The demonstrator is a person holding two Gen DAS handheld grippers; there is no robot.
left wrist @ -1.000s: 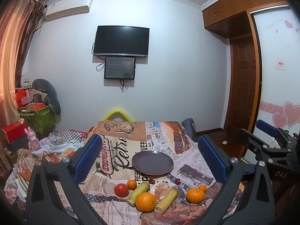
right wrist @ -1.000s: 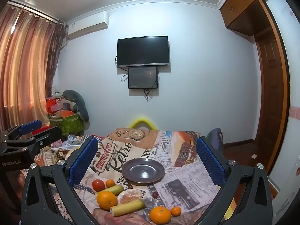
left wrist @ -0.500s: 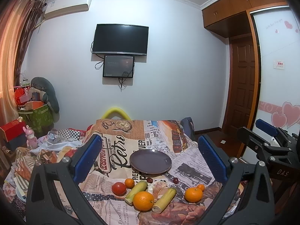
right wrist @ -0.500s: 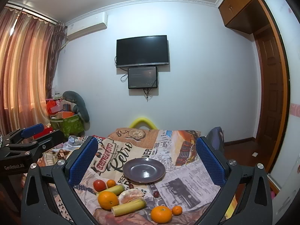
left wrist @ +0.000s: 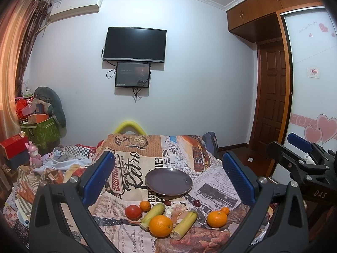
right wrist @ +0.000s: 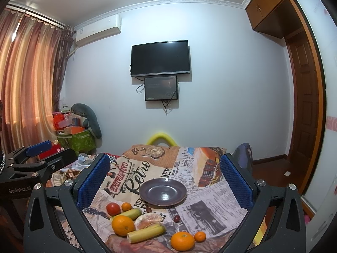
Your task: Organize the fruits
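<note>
An empty dark purple plate (left wrist: 168, 181) (right wrist: 163, 193) sits on a newspaper-print tablecloth (left wrist: 130, 162). In front of it lie a red tomato (left wrist: 133, 211) (right wrist: 113, 208), several oranges, the largest (left wrist: 160, 225) (right wrist: 123, 225) near the front, another (left wrist: 217, 218) (right wrist: 182, 241) at the right, two corn pieces (left wrist: 184, 224) (right wrist: 146, 233), a peeled citrus (left wrist: 177, 209) (right wrist: 148, 221) and small dark grapes (left wrist: 197, 202). My left gripper (left wrist: 168, 177) is open and empty, held above the table. My right gripper (right wrist: 165, 179) is open and empty beside it.
Crumpled clothes and cloth (left wrist: 63, 162) lie at the table's left. A green bag with boxes (left wrist: 40, 130) stands in the left corner. A TV (left wrist: 134, 44) hangs on the far wall. A wooden door (left wrist: 273, 97) is at the right.
Both grippers have drifted slightly, the view shifting a little upward and back. The fruit and plate have not moved.
</note>
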